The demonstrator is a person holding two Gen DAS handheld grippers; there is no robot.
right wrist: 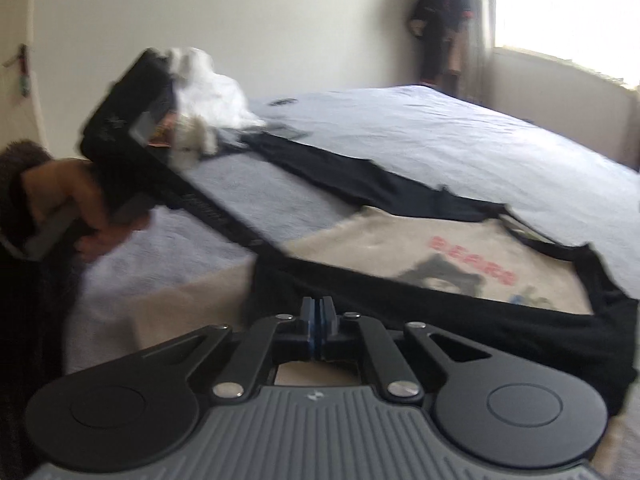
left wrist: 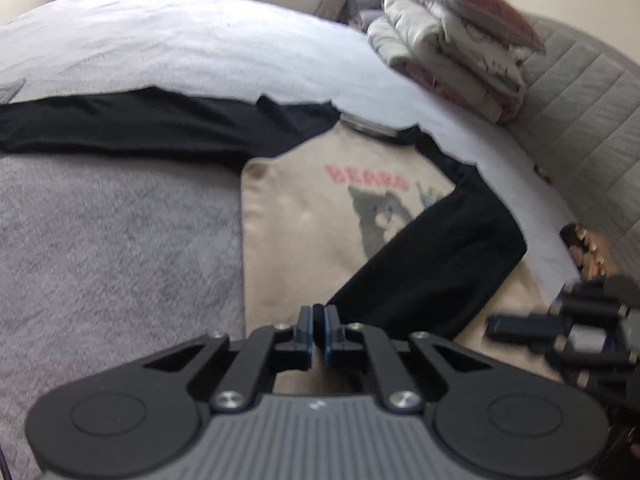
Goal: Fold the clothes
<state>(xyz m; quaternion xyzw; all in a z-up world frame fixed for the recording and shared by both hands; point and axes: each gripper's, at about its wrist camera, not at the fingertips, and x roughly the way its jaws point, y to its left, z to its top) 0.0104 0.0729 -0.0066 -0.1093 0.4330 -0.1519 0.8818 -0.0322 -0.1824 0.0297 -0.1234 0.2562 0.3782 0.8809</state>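
Sweatshirt [left wrist: 304, 232] lies flat just ahead of both tongs, one black sleeve [left wrist: 432, 264] folded across. Left tongs [left wrist: 319, 320] and right tongs [right wrist: 317, 312] are pressed together, holding nothing

Soft cloth sweatshirt [left wrist: 304, 240] on a fuzzy grey blanket [left wrist: 112, 232].

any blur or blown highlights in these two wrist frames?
Left wrist view: mild motion blur, worst on the right gripper at the edge; shirt print legible, fisheye bends the bed. Right wrist view: heavier blur, the hand and left gripper smeared; window blown out white.
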